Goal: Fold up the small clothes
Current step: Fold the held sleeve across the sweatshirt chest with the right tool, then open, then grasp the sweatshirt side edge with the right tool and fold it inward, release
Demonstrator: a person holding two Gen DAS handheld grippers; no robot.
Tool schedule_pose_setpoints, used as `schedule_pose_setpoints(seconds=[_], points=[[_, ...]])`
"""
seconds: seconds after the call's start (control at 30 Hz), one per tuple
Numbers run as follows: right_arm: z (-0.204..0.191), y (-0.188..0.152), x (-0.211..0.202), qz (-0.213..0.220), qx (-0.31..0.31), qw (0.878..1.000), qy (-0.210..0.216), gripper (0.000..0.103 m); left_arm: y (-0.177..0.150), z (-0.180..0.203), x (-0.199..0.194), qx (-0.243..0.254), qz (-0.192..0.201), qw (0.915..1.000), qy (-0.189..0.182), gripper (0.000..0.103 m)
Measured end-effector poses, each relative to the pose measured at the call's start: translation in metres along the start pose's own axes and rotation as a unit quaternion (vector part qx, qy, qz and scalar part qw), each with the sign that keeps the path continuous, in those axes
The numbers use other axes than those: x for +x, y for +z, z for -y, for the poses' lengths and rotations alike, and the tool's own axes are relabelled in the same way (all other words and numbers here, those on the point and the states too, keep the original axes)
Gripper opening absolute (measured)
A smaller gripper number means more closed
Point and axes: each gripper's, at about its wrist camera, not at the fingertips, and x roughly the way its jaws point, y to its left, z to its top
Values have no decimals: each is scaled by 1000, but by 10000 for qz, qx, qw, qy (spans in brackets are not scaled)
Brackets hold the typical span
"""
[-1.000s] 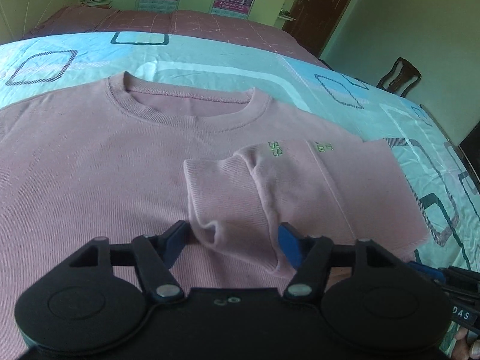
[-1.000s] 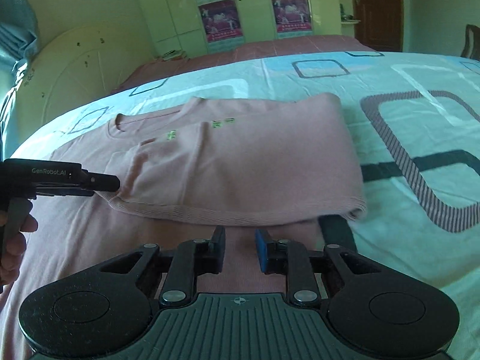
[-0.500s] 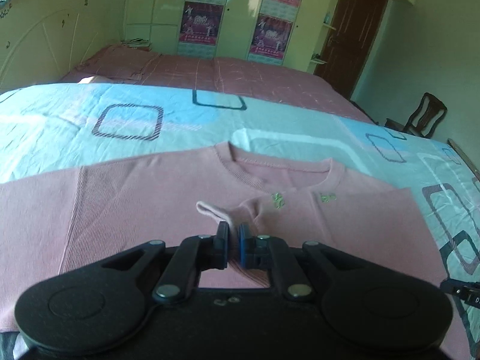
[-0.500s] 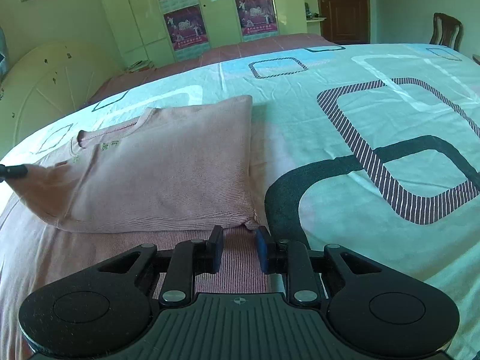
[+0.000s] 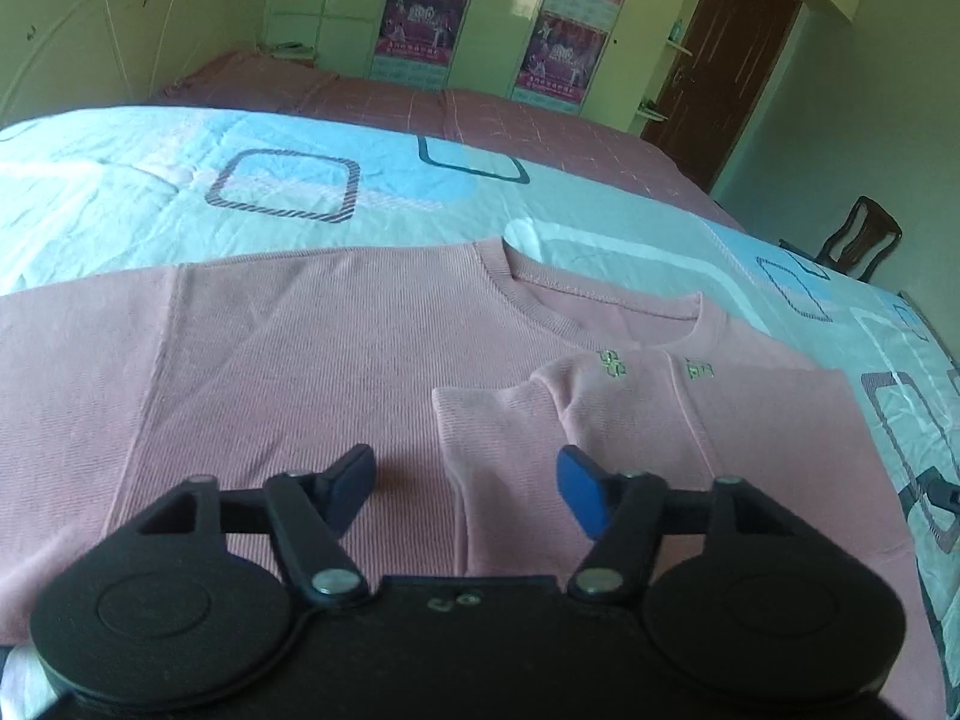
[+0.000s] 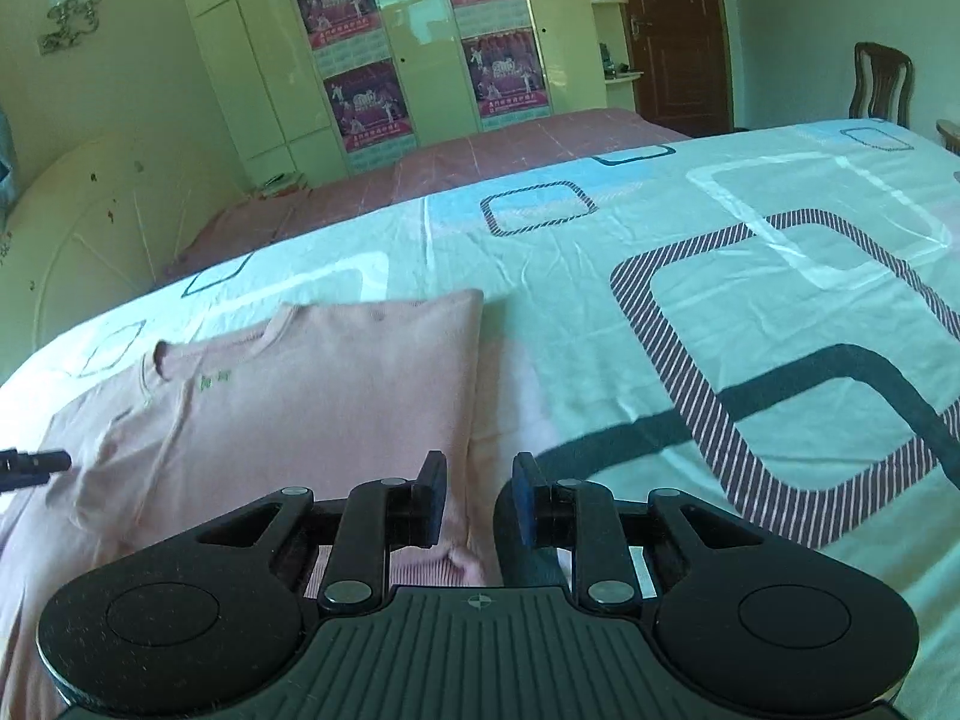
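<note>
1. Lying flat on a pale turquoise bed sheet [image 5: 120, 192] printed with rounded squares, a dusty-pink ribbed knit sweater [image 5: 270, 372] spreads across the near part of the bed, with its round ribbed neckline [image 5: 600, 294] pointing away from the camera.
2. One side of the sweater is folded inward over the body, so a long sleeve [image 5: 498, 444] lies across the chest with its cuff end toward the left wrist camera.
3. Small green embroidered marks [image 5: 612, 363] sit just below the neckline, on the folded part.
4. From the right wrist view the folded side forms a straight, neat edge [image 6: 474, 372] running from shoulder to hem, and the ribbed hem shows at the bottom.
5. The left gripper [image 5: 465, 483] hangs over the sleeve with its blue-padded jaws apart and opening; the sleeve lies below the gap, and the pads do not press it.
6. The right gripper [image 6: 478, 498] hovers at the hem corner of the folded edge; its jaws stand a little apart and are opening, with no fabric pinched between them.
7. Behind the bed stand pale green wardrobe doors [image 6: 420, 60] with magenta posters [image 6: 360, 108], a dark brown wooden door [image 6: 672, 30] and a wooden chair [image 6: 882, 84].
</note>
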Motion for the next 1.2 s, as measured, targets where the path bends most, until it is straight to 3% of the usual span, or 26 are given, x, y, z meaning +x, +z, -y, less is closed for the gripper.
schedule_pose_setpoints(seconds=[0.07,0.2,0.27,0.33,0.37,0.4,0.43,0.47,0.53,0.6,0.7,0.73,0.77,0.8,0.87,0.97,1.07,1.13,1.2], points=[[6,20,19,111,247,9994,212,69,7,-1,16,33,-84,9999,46,59],[20,52,67,23,702,9961,537,70,19,-1,33,3,-56,10000,-42,59],[27,61,88,-97,870,9940,657,55,21,-3,38,-38,-35,9999,-128,59],[33,66,108,-305,1044,9917,688,50,20,-3,39,-46,13,9998,-170,57],[35,67,115,-387,1095,9904,746,47,19,-3,39,-29,39,9998,-171,50],[36,67,122,-486,1109,9892,828,44,17,-3,38,-1,70,9998,-168,23],[34,67,126,-536,1014,9895,883,13,16,-4,36,-23,134,9998,-172,3],[28,68,123,-438,763,9929,805,6,15,-8,29,-221,375,9987,-248,5],[13,66,115,-203,168,9981,559,6,8,-14,17,-326,951,9947,-232,5],[10,57,128,-429,-107,9987,258,6,1,-15,34,-206,527,9983,103,6],[4,55,127,-393,-256,9988,122,6,1,-14,32,-101,547,9984,107,13],[1,56,124,-382,-325,9987,19,12,3,-15,30,-152,526,9984,104,17],[-3,57,117,-220,-407,9987,-225,36,5,-16,25,-224,542,9981,180,27],[-5,57,106,75,-492,9979,-408,44,5,-13,18,-209,636,9972,323,39],[-12,57,92,194,-521,9984,-64,44,6,3,1,48,982,9940,487,58],[-54,45,99,-111,-1059,9935,393,44,11,54,7,742,891,9932,-63,73],[-100,29,116,-388,-1415,9864,744,44,8,109,35,1605,498,9856,-179,76],[-118,20,123,-385,-1759,9804,797,44,5,122,49,1777,390,9833,-96,76],[-116,17,127,-378,-2050,9764,559,44,3,111,59,1724,229,9847,133,77]])
